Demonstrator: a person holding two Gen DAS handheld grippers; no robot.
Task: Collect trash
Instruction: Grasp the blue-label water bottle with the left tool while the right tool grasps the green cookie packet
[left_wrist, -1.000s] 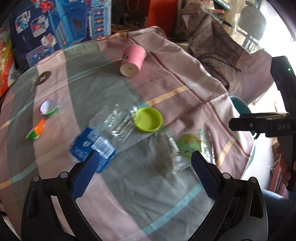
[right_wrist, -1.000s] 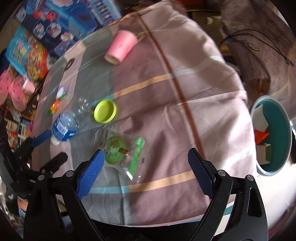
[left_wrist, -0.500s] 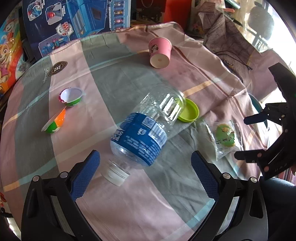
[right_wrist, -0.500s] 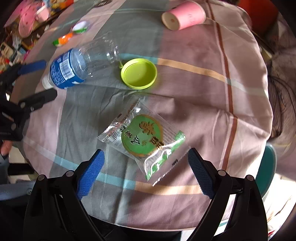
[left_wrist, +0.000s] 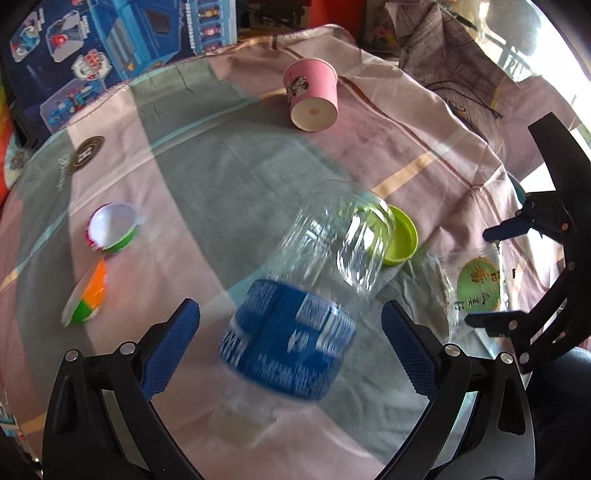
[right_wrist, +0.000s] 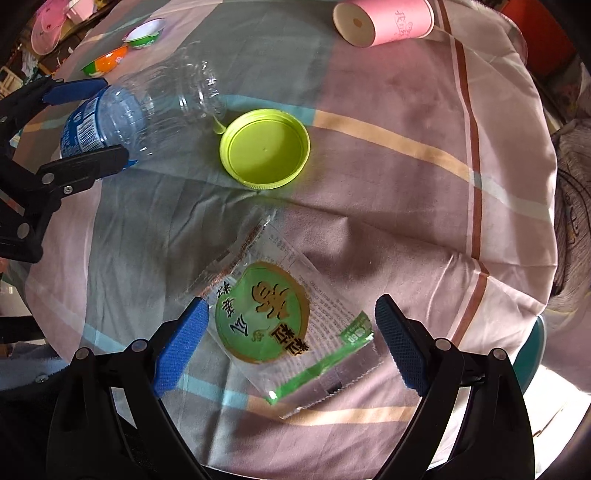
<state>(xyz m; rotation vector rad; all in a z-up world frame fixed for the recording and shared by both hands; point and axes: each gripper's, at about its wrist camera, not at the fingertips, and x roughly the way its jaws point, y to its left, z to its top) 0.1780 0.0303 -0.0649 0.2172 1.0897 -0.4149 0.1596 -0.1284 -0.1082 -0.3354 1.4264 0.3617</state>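
A clear plastic bottle (left_wrist: 306, 295) with a blue label lies on its side on the round cloth-covered table (left_wrist: 221, 166). My left gripper (left_wrist: 288, 321) is open and straddles the labelled end, with a small gap at each pad. The right wrist view shows the same: left gripper (right_wrist: 88, 127) around the bottle (right_wrist: 147, 107). A clear snack wrapper (right_wrist: 273, 314) with a green round print lies flat under my right gripper (right_wrist: 290, 310), which points down at it, open. From the left wrist view the right gripper (left_wrist: 491, 275) hovers over the wrapper (left_wrist: 476, 284).
A lime-green lid (right_wrist: 264, 147) lies between bottle and wrapper. A pink paper cup (left_wrist: 312, 99) lies on its side farther back. Two small jelly cups (left_wrist: 112, 232) (left_wrist: 88, 295) sit at the left. Toy boxes (left_wrist: 110, 55) stand behind the table. A teal bin (right_wrist: 532, 354) is beyond the table edge.
Both grippers have come down closer to the table. The left one has closed in around the bottle's label. The right one has rolled and centred over the wrapper. Both stay open.
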